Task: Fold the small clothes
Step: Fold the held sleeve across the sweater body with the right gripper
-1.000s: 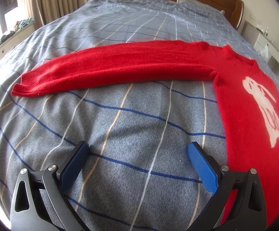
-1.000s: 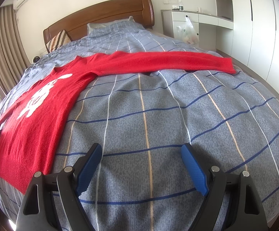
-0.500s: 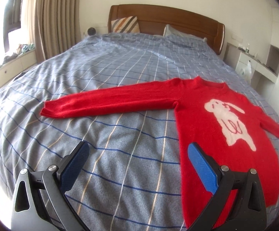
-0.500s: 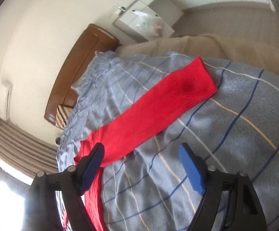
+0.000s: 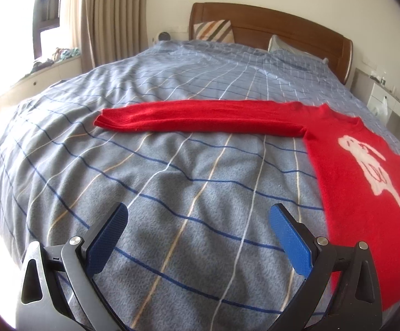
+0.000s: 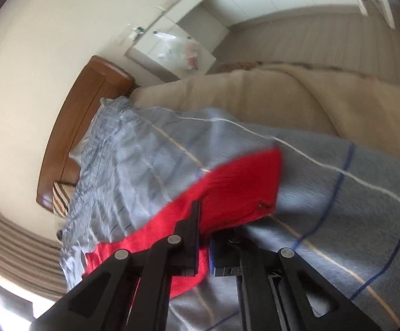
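Bedroom: wooden headboard (image 5: 268, 24) at 12 o'clock, curtains (image 5: 111, 16) at 10 o'clock, blue-grey checked bedcover (image 5: 172, 182) filling both views.
Sweater: a small red sweater (image 5: 365, 182) with a white animal motif lies flat on the bed at 3 o'clock in the left wrist view; its one sleeve (image 5: 200, 115) stretches straight out toward 9 o'clock.
Left tool: the left tool (image 5: 198, 234) hangs over bare bedcover, jaws spread wide, nothing between them, well apart from the sweater.
Right tool: the right tool (image 6: 204, 237) has its jaws pressed together, pinching the red knit near the cuff of the other sleeve (image 6: 241, 190); this view is tilted and blurred.
Step, as judged: first fold, taking the sleeve across the body.
Next move calls for: lifting the cuff clear of the bedcover and carrying it inward without dragging the body askew.
Change from earlier frames: the right tool's jaws were spread over bare bedcover and have just been closing, now with sleeve fabric between them; the left view sits farther back from the sweater.
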`<move>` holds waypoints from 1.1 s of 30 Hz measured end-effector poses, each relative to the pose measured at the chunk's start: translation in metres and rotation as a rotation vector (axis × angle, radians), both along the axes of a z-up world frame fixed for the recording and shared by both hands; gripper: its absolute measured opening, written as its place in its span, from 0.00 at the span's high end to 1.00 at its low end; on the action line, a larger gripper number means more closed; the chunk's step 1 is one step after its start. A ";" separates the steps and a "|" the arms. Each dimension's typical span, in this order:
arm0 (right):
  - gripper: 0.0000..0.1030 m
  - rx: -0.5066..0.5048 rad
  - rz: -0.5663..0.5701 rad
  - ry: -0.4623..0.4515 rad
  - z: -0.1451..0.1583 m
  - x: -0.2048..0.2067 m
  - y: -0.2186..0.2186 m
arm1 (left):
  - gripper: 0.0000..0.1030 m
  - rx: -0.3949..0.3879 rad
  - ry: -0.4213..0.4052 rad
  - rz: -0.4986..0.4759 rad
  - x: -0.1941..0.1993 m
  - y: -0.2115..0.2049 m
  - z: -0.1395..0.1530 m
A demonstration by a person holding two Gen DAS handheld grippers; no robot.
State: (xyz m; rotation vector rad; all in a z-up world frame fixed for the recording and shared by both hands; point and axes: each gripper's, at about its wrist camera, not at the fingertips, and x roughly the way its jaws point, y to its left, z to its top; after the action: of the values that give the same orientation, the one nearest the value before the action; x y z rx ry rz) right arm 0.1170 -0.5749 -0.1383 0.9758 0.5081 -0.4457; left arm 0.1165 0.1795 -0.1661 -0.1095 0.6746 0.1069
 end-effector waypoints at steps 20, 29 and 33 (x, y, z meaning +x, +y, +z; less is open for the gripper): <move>0.28 -0.270 0.951 -0.011 0.030 0.180 0.440 | 0.00 -0.052 0.034 0.076 0.008 0.026 -0.019; 0.23 -0.561 0.822 0.000 0.022 0.048 0.332 | 0.00 0.037 0.049 0.086 0.012 0.014 -0.026; 0.21 -0.701 0.635 0.105 0.008 -0.007 0.260 | 0.00 0.065 0.047 0.095 0.011 0.010 -0.028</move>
State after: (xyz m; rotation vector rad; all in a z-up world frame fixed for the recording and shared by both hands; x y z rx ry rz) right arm 0.1101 -0.3148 -0.1299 0.0922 0.6614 -0.0762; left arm 0.1279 0.1892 -0.1943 -0.0770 0.7123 0.2225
